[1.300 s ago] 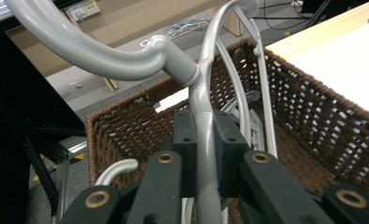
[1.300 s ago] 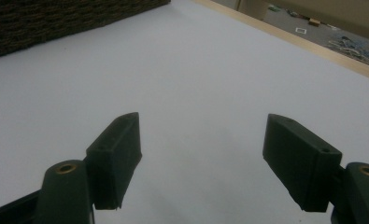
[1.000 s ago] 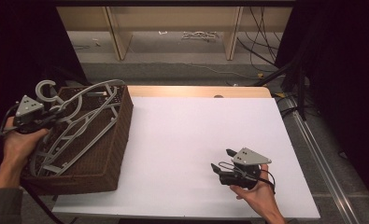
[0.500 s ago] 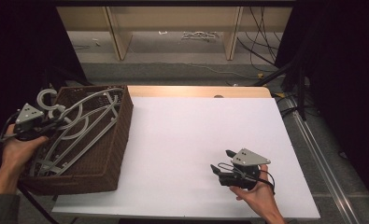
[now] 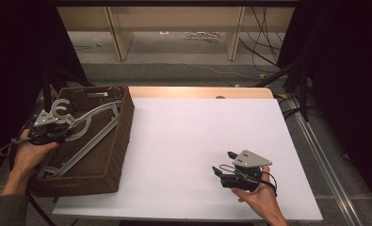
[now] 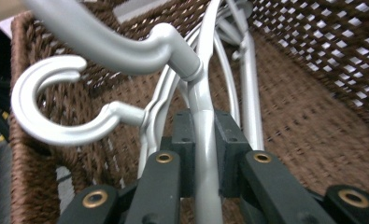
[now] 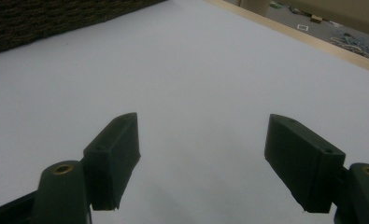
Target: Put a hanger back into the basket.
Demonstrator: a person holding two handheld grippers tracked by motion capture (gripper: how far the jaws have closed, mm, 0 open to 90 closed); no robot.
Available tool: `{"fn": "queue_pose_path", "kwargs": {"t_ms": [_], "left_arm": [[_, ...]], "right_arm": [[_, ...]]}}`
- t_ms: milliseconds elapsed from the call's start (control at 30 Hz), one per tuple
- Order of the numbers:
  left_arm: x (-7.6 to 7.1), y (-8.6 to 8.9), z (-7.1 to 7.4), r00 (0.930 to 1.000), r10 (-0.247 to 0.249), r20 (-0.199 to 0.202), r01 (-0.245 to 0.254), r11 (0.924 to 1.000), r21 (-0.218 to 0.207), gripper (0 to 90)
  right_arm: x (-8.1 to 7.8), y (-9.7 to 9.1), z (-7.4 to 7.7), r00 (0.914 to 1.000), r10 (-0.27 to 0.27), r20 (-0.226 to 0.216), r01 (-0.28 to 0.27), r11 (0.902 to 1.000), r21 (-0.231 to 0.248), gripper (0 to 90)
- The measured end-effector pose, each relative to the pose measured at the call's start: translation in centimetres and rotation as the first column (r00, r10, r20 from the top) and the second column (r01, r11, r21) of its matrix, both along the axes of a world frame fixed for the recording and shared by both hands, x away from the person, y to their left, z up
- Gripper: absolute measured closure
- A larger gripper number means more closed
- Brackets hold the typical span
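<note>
— Anything changed since a second ago?

— One item. The left gripper point(image 5: 56, 132) has come down with its grey plastic hanger point(image 5: 87, 123): the bundle stood up above the basket rim before, and it now lies lower, mostly inside the brown wicker basket point(image 5: 113, 155). The right gripper point(image 5: 223, 175) has not shifted.

— Left gripper, condition?

— Jaws clamped on the hanger. In the left gripper view the pads point(image 6: 184, 140) press on either side of a grey bar, just below the neck where the hook joins. The hook point(image 6: 56, 107) curls off to the left in that view, over the woven wall.

— How many hangers?

— More than one. A second hook point(image 6: 112, 39) crosses the top of the left gripper view, and several grey arms run away across the basket floor. An exact count I cannot give.

— Basket, location?

— Left edge of the desk point(image 5: 198, 136), partly overhanging the white surface. The person's left hand point(image 5: 28, 157) is at its outer side.

— Right gripper?

— Jaws wide apart, nothing between them. Held low over the white desk near its front right part, in the person's right hand point(image 5: 259, 197), grey three-cornered plate point(image 5: 252, 159) on top. Well apart from the basket.
</note>
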State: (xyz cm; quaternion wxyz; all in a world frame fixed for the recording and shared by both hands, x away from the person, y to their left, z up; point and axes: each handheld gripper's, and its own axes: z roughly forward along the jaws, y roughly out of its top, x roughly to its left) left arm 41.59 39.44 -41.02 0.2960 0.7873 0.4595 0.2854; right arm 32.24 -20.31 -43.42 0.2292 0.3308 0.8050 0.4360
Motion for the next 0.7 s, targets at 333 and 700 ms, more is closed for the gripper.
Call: {"fn": "queue_pose_path", "kwargs": {"t_ms": [333,700], "left_arm": [[1.0,0.2,-1.2,0.9968,0.066,-0.046,-0.064,0.9969,0.046,80.5],[0.4,-0.1,-0.7,0.9894,0.144,-0.017,-0.143,0.9889,0.038,62.2]], "right_arm": [[0.1,0.0,-0.1,1.0000,0.000,-0.003,0.000,1.0000,0.000,27.5],[0.1,-0.1,0.0,1.0000,-0.004,0.000,0.004,1.0000,0.002,27.5]]}}
